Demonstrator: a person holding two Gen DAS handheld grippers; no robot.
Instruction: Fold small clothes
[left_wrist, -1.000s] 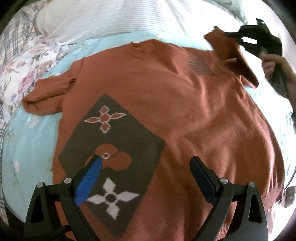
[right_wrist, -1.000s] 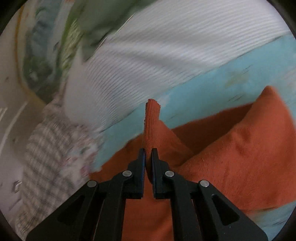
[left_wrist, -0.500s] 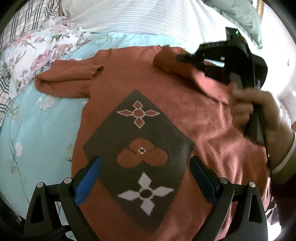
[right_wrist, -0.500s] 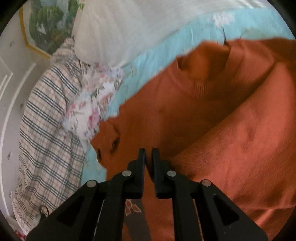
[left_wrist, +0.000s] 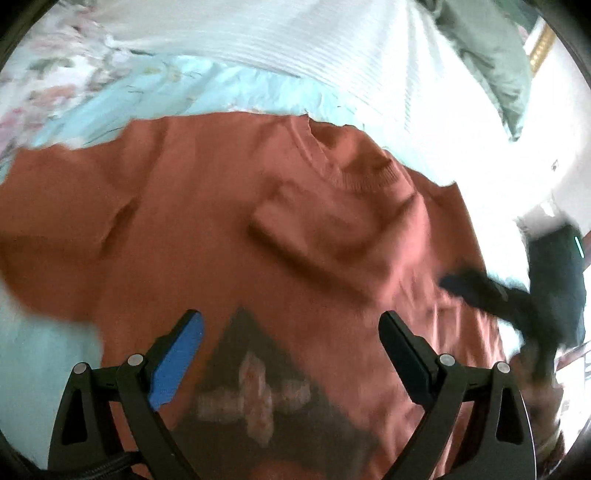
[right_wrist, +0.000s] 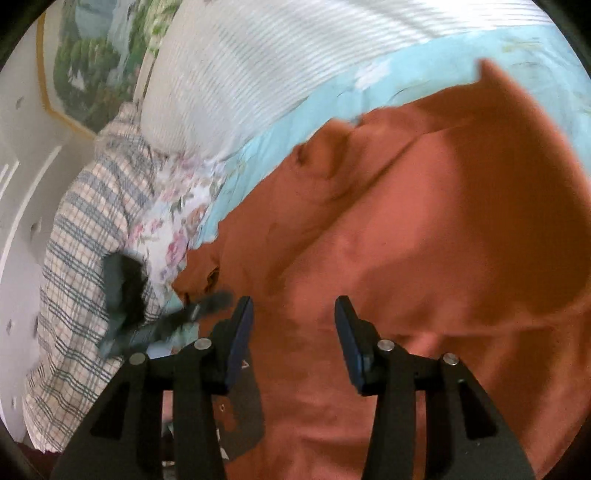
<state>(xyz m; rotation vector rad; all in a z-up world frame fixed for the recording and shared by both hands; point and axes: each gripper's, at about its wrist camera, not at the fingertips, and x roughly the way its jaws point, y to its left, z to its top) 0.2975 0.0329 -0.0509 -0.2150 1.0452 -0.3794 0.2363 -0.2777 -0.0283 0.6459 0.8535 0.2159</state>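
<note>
You are spreading an orange sweater (left_wrist: 207, 236) flat on the bed (left_wrist: 229, 92), front up, so its folds can be laid squarely. Its right sleeve (left_wrist: 325, 236) is lying folded across the chest below the collar (left_wrist: 354, 162), which suits a narrower rectangle. Your right hand-held gripper (right_wrist: 293, 317) has just been opening and is standing partly apart with nothing between its jaws, hovering over the cloth. Your left hand-held gripper (left_wrist: 291, 332) is gaping wide and empty above the dark diamond motif (left_wrist: 258, 384), probably heading for the left sleeve (left_wrist: 48, 221), though blur is obscuring that.
</note>
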